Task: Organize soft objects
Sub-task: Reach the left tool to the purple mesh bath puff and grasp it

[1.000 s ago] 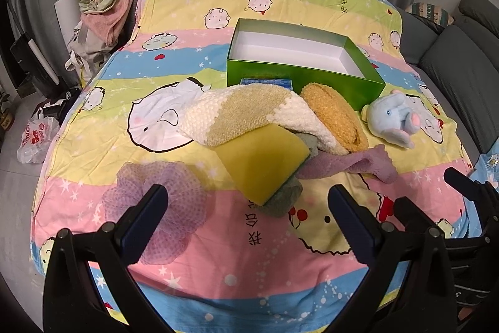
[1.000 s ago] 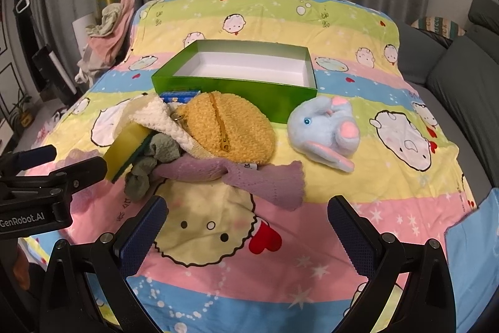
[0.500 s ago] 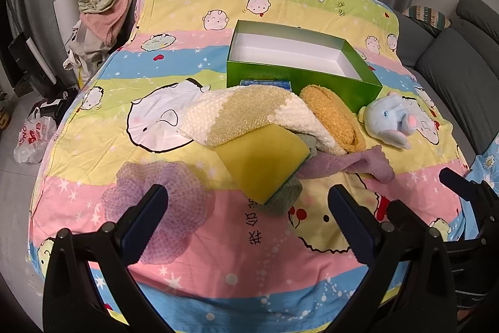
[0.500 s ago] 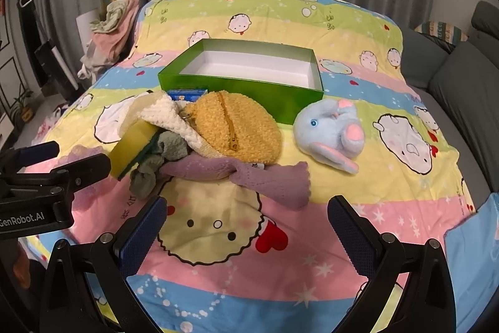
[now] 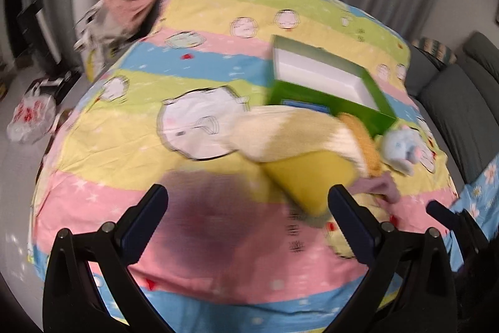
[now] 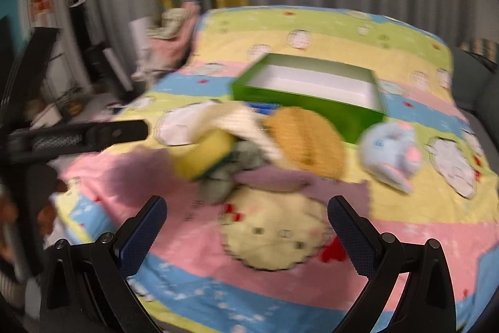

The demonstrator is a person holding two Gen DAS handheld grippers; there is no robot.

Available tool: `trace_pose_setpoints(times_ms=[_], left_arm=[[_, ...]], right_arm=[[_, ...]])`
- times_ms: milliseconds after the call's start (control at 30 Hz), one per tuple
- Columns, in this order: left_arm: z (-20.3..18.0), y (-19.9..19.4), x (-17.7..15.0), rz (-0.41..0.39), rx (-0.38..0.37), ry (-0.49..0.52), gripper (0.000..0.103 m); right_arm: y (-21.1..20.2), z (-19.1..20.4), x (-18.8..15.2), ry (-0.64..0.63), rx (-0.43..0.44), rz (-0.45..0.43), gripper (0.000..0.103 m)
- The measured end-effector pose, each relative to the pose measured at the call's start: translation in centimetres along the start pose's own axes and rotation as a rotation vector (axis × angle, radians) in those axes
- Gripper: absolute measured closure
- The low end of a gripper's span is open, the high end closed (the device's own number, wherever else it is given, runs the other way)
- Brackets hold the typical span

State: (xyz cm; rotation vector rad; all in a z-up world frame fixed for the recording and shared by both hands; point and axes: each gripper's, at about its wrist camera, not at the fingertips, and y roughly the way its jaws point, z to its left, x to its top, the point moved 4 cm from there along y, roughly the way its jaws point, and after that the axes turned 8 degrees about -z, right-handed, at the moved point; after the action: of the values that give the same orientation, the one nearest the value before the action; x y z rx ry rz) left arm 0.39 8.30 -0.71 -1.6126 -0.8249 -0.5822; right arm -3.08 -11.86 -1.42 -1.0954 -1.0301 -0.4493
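Both views have swung and blurred since a moment ago, shifting the pile toward the right of the left wrist frame. The left gripper (image 5: 246, 203) and right gripper (image 6: 246, 213) both hang spread wide and empty above the striped bedspread (image 5: 124, 177). Past them the soft heap, with its yellow cloth (image 5: 307, 177), orange plush pouch (image 6: 307, 142) and blue elephant toy (image 6: 391, 155), lies just before the empty green box (image 6: 307, 95).

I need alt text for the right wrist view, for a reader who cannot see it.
Blurred view: the open right gripper hangs empty over a striped cartoon bedsheet. Ahead lies a pile of soft items, a blue plush elephant to its right and an empty green box behind.
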Motion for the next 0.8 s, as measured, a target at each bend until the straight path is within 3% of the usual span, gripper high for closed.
trace_pose_setpoints(times_ms=[67,167,333,467,600,667,733,800], left_arm=[[2.2,0.1,-0.2,0.009,0.010,-0.049,0.001],[4.9,0.5,-1.0,0.036,-0.033,-0.129,0.001],[5.5,2.0,-2.8,0.103,-0.083,-0.138,0.002],[5.6,3.2,-3.4,0.133,-0.113,-0.124,0.007],[5.8,4.5,-3.8,0.177,-0.151,-0.136,0.021],[6.0,4.9,-3.9,0.183,-0.154,-0.130,0.021],[6.1,5.1,-4.0,0.192,-0.172,-0.132,0.031],[6.0,5.3,-4.2,0.204,-0.188,-0.128,0.033]], right_arm=[[0.4,1.9,-0.2,-0.047,0.052,-0.008,0.000],[1.6,5.1,-0.7,-0.103,0.152,0.008,0.000],[5.5,9.7,-2.1,-0.162,0.274,0.082,0.000],[9.0,11.5,-2.3,-0.134,0.314,0.131,0.000],[11.0,12.1,-2.2,-0.106,0.333,0.157,0.000],[12.2,12.4,-2.2,-0.115,0.323,0.172,0.001],[13.0,12.5,-2.4,-0.108,0.330,0.197,0.004],[13.9,12.5,-2.7,-0.097,0.343,0.228,0.010]])
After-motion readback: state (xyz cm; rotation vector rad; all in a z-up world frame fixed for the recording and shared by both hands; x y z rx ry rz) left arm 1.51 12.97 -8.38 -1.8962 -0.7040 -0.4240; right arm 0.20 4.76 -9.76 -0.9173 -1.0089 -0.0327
